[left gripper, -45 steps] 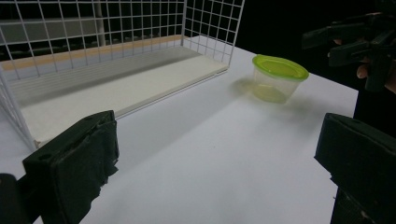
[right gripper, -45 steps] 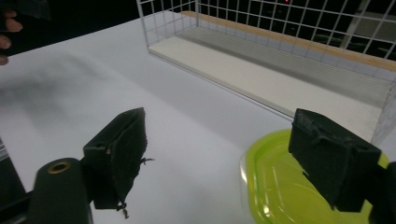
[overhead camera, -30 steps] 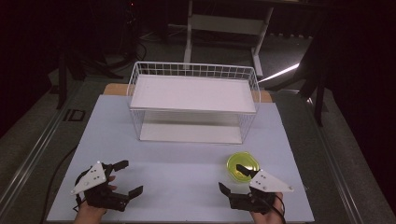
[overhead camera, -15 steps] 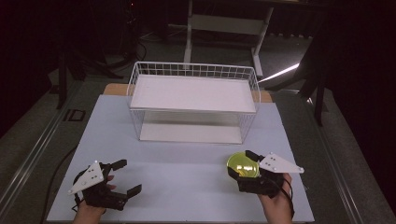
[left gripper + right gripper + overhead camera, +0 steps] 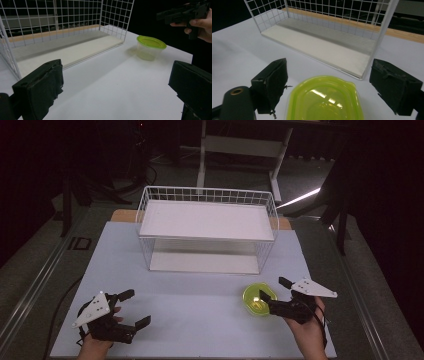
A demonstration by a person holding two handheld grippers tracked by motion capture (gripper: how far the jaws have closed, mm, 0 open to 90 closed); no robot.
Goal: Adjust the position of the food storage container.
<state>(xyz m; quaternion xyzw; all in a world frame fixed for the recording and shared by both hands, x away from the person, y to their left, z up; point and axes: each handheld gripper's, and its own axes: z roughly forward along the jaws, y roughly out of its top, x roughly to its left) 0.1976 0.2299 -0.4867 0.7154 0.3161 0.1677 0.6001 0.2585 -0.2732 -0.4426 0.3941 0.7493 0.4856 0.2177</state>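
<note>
Right claw [image 5: 273,295] spread around green-lidded container [image 5: 256,299], left claw [image 5: 135,307] spread, no readable writing

The right tongs [image 5: 272,289] have moved forward and left toward the green-lidded tub [image 5: 257,300], their open jaws now flanking it. The left tongs [image 5: 134,307] have barely shifted on the counter.

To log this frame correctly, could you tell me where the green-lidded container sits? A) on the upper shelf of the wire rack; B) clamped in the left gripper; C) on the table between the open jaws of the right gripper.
C: the green-lidded container stands on the table, the right gripper open around it.
</note>
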